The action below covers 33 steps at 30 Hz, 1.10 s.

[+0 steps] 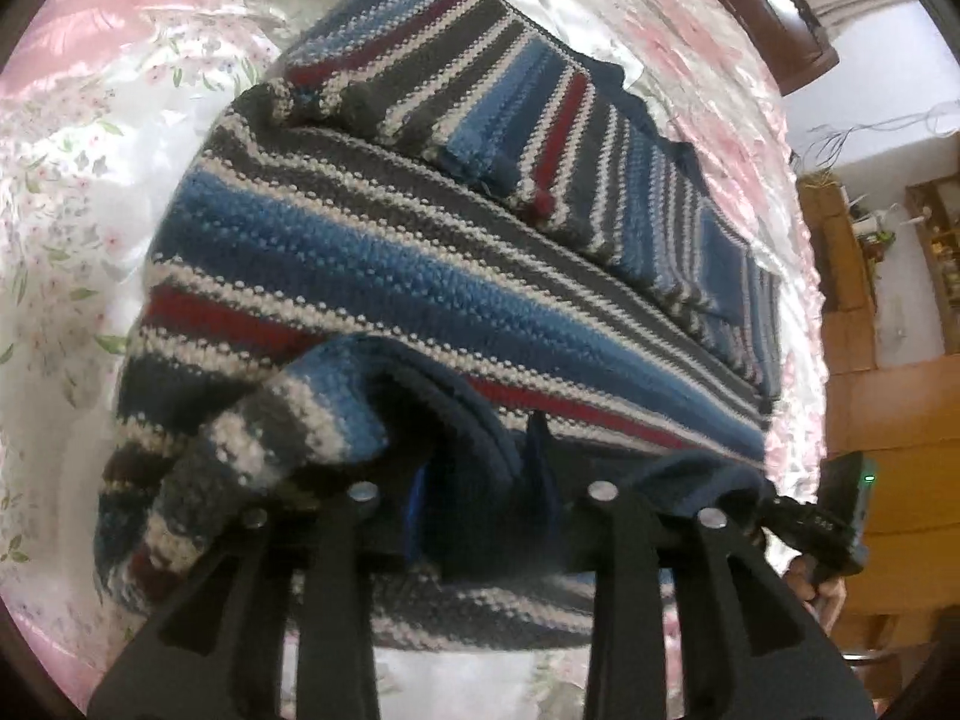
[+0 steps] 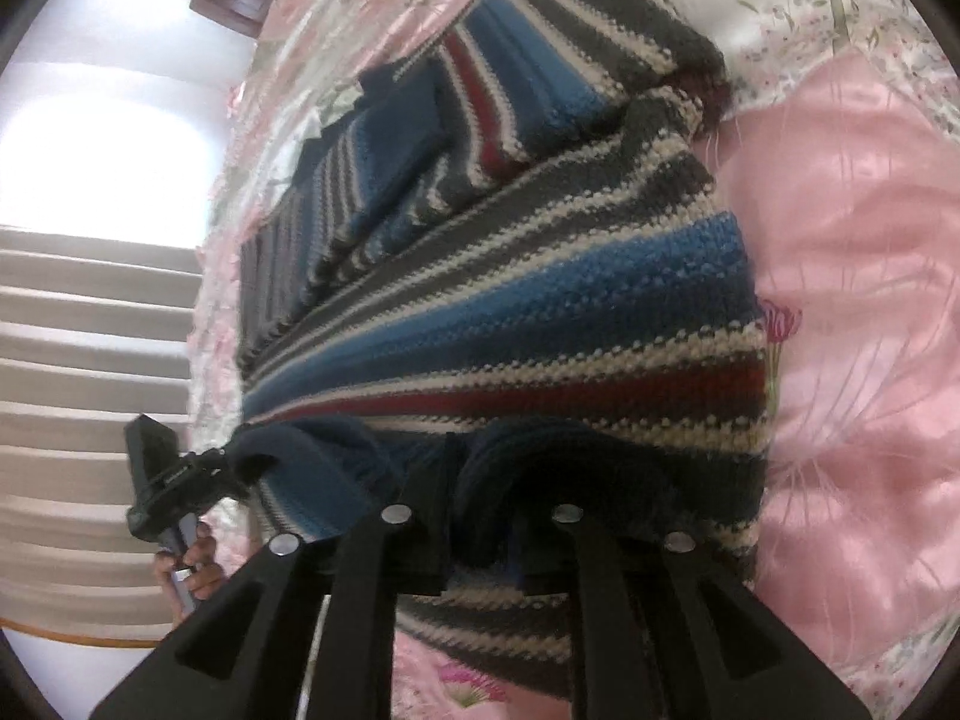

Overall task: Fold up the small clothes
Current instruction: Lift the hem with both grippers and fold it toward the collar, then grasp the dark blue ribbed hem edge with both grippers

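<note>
Striped knit sweater [image 1: 372,264], blue/grey/white/red bands w/ navy hem, lies on pink floral satin bedspread [image 1: 72,138]. Garment's far part rests flat on the spread; near edge is raised toward both cameras.

Left gripper [image 1: 480,480]: jaws pressed together on navy hem, fabric bunched betw. fingertips. Folded striped sleeve [image 1: 288,438] drapes over the left finger. Further sleeve or panel [image 1: 456,78] lies folded across the sweater body, upper part of frame.

Right gripper [image 2: 483,489]: jaws closed on the same navy hem, fabric pinched betw. fingers; hem sags in a dark fold between the two grip pts. Sweater [image 2: 540,294] stretches away from the jaws toward far edge of bedspread [image 2: 852,252].

Each wrist view shows the opposite unit at frame edge: right gripper body [image 1: 840,516] w/ green LED lit, held by a hand [image 1: 822,591]; left gripper body [image 2: 156,480] held by a hand [image 2: 192,570]. Both clamp adjacent pts along hem.

Bkgd: wooden furniture [image 1: 888,432] right side of left view; bright window [image 2: 102,138] and striped curtain [image 2: 90,372] left side of right view.
</note>
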### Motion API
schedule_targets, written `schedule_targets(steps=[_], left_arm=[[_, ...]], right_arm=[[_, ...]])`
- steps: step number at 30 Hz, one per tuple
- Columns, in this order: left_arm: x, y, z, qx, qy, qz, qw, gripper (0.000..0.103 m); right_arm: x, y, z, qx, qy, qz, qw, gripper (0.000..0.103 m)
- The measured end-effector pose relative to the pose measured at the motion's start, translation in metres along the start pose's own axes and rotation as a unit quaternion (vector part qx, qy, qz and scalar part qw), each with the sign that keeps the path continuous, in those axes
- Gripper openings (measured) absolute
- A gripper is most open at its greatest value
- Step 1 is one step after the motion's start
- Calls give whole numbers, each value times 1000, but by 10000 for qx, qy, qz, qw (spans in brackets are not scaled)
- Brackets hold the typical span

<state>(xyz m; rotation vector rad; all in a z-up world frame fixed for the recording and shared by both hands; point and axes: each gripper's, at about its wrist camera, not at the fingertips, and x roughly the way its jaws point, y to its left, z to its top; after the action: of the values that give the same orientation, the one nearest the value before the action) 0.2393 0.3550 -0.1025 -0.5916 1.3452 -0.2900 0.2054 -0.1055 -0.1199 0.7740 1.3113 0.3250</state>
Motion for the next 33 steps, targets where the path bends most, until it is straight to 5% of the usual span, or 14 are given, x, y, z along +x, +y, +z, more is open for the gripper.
schedule_targets(steps=[2,4,6,11,13,18,24,33], left_arm=[[-18,-1,-1,85,-171,57,9998,62],[-47,-3,-2,254,-548,193,9980,71],[-71,-4,-3,414,-835,407,9948,75],[-98,-7,1,934,-1122,1027,9839,77],[-91,-14,4,1229,-1014,1200,9799,78],[-56,-39,10,1985,-590,1424,9679,83],[-13,-47,20,2440,-124,1699,9547,85],[11,-41,23,2528,228,1680,9525,86]], right_arm=[[-14,3,-2,-104,-64,2,9999,20],[-27,5,-1,-192,-169,-123,9996,34],[-46,7,-1,-291,-399,-373,9981,45],[-71,23,-1,-711,-534,-578,9944,49],[-68,33,1,-981,-450,-676,9919,62],[-42,51,8,-1480,-127,-786,9858,73],[-15,53,19,-1779,116,-1225,9763,74],[0,40,22,-1856,418,-1249,9738,75]])
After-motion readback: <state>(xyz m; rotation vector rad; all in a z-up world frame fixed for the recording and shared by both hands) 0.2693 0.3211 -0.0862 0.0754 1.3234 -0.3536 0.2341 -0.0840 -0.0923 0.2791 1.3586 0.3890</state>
